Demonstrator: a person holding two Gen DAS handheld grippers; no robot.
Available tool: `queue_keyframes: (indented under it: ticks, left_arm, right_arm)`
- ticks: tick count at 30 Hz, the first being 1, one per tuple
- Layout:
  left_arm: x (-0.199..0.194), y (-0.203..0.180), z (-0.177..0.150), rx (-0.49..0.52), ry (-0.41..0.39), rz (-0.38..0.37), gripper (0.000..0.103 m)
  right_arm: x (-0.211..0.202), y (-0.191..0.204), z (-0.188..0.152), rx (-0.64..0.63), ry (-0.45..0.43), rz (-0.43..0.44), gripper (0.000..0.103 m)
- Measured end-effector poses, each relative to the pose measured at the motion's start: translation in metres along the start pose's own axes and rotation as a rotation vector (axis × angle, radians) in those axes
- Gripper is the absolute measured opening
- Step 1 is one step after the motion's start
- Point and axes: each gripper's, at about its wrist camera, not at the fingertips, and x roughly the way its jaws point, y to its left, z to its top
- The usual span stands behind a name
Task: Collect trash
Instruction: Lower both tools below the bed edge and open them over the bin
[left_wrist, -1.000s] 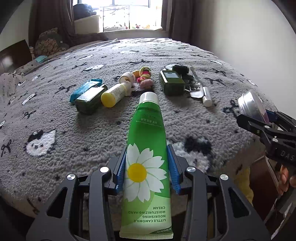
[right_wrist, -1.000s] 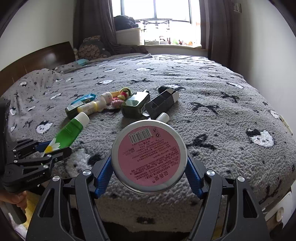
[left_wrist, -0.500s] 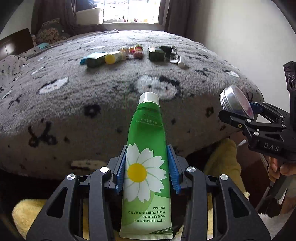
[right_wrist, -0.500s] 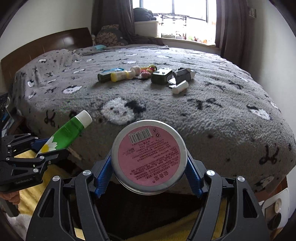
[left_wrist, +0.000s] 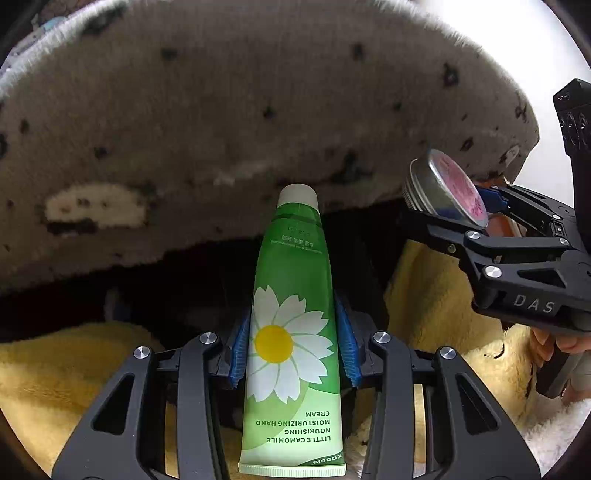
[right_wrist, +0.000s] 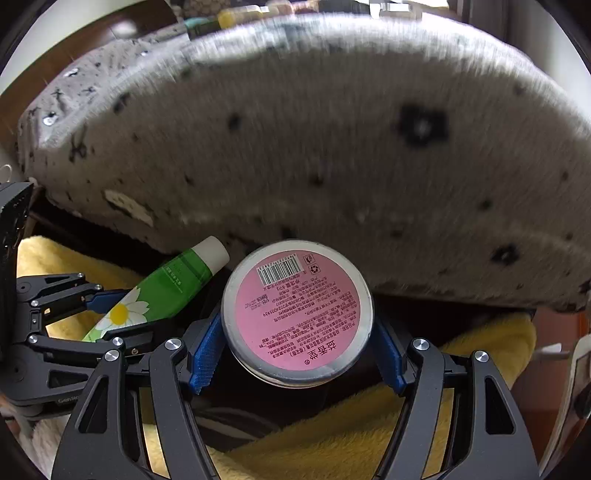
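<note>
left gripper (left_wrist: 293, 345): clenched on green hand cream tube (left_wrist: 291, 332), blue pads pinching its lower body from both sides, cap end pointing forward and down.
right gripper (right_wrist: 295, 354): grasping round tin (right_wrist: 297, 312) across its rim, pink label side facing camera; jaws wide only because tin is wide.
tube location: off the bed, in the air over dark gap beside bed edge; also seen in right wrist view, just left of tin, apart from it.
tin location: beside tube, same height roughly, below edge of grey blanket (right_wrist: 332, 147).
why held so: both items tilted steeply down toward dark opening between yellow fluffy fabric (left_wrist: 436, 295); likely a bin or bag mouth, cannot tell which.
grip choice: tube gripped mid-low so cap leads into opening; tin gripped on edge so it drops free on release.
remaining trash: few small items at far top of bed (right_wrist: 236, 14), blurred, not collected yet.
step judged: carrying pair to drop spot, release next.
risk: tin rolling off onto fabric if let go early.
</note>
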Motion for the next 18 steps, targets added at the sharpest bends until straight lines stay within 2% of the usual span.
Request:
queue_keyframes:
  ticks: [6,14,16,18]
  left_arm:
    - [0.027,0.002,-0.002,-0.013,0.092,-0.018,0.039]
    - [0.043,0.007,-0.006,-0.030,0.155,-0.045,0.038]
    - [0.044,0.009,-0.006,-0.031,0.155,-0.053,0.040]
    - [0.041,0.010,-0.005,-0.035,0.144,-0.052,0.050]
  right_arm:
    - [0.037,-0.001,-0.013,0.047,0.117,0.022,0.071]
    - [0.051,-0.003,-0.011,0.085,0.153,0.054,0.072]
    - [0.051,-0.004,-0.009,0.095,0.153,0.069,0.079]
    - [0.047,-0.010,-0.004,0.099,0.142,0.063,0.085]
